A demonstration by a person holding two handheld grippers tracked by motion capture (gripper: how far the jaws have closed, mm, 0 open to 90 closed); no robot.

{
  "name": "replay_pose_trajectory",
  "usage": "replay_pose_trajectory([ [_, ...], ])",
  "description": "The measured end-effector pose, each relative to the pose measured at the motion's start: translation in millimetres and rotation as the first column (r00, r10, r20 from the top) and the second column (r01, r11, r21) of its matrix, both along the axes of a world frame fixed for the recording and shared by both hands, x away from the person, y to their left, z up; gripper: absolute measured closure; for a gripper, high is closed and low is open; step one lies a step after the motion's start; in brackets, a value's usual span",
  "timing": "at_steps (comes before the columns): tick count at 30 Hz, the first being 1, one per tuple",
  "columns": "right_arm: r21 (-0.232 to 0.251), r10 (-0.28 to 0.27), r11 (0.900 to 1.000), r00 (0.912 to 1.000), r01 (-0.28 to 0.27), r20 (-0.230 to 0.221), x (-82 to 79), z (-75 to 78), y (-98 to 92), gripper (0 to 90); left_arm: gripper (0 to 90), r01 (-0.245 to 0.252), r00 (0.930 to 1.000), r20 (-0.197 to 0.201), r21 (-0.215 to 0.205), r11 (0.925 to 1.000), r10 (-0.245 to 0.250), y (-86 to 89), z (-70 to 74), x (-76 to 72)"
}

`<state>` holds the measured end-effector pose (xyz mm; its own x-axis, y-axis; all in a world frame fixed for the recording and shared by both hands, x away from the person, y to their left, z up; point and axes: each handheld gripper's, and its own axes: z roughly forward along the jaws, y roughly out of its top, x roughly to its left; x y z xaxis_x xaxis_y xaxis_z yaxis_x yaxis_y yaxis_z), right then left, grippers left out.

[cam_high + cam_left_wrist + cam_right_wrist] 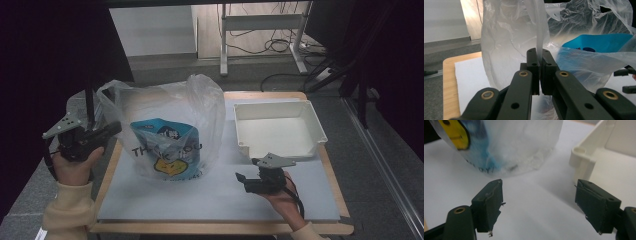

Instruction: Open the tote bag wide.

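A clear plastic bag (200, 107) printed with "THANK YOU" stands on the white mat, with a blue packet (162, 131) inside it. My left gripper (116, 128) is at the bag's left side. In the left gripper view its jaws (538, 53) are shut on a thin fold of the bag (509, 37), with the blue packet (599, 42) behind. My right gripper (244, 182) rests low on the mat to the right of the bag, and is open. In the right gripper view nothing lies between its jaws (539, 190), and the bag (524, 147) stands just ahead.
An empty white tray (280, 106) sits at the back right of the table, its corner (584, 160) close to my right gripper. The white mat (215, 200) covers a wooden tabletop. Desk legs and cables lie on the floor beyond.
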<state>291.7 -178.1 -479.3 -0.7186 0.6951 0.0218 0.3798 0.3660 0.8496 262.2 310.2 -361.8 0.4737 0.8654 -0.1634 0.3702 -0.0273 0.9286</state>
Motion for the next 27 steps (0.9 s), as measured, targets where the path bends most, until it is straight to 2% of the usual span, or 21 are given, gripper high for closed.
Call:
replay_pose_trajectory([
  [1,0.000,0.000,1.000,1.0000,0.000,0.000,0.0,0.0,0.0,22.8,88.0,0.000,1.0000,0.000,0.000,1.0000,0.000,0.0,0.0,0.0],
  [2,0.017,0.004,1.000,0.9999,-0.004,0.015,0.6,9.5,1.6,22.9,88.0,0.002,1.0000,0.000,-0.002,1.0000,-0.002,-0.4,-0.3,-0.3],
  [4,0.023,0.003,1.000,0.9998,-0.003,0.018,0.7,13.0,2.3,23.0,87.8,0.006,1.0000,0.000,-0.006,1.0000,-0.006,-1.6,-0.9,-0.5],
  [5,0.023,-0.007,1.000,0.9995,0.007,0.032,2.0,23.7,5.1,23.0,87.7,0.012,0.9999,-0.002,-0.009,0.9999,-0.012,-1.9,-1.4,-0.4],
  [8,0.043,-0.006,0.999,0.9990,0.004,0.044,4.4,37.9,9.6,23.0,87.7,0.020,0.9998,-0.004,-0.025,0.9995,-0.020,-2.5,-2.5,0.3],
  [12,0.055,0.008,0.998,0.9970,-0.012,0.077,8.4,57.6,17.7,23.1,87.6,0.022,0.9997,-0.006,-0.023,0.9995,-0.022,-4.1,-3.7,0.3],
  [20,0.071,0.039,0.996,0.9950,-0.045,0.092,16.8,75.8,30.1,22.1,87.7,0.027,0.9996,-0.001,-0.035,0.9990,-0.027,-2.9,-3.1,-1.7],
  [23,0.076,0.039,0.996,0.9951,-0.046,0.091,18.7,78.1,31.5,21.5,87.6,0.032,0.9995,-0.003,-0.041,0.9987,-0.032,-2.7,-2.9,-1.9],
  [27,0.105,0.043,0.993,0.9950,-0.052,0.090,23.5,89.5,34.6,19.6,87.7,0.037,0.9993,0.004,-0.049,0.9981,-0.037,-1.5,-2.2,-2.2],
])
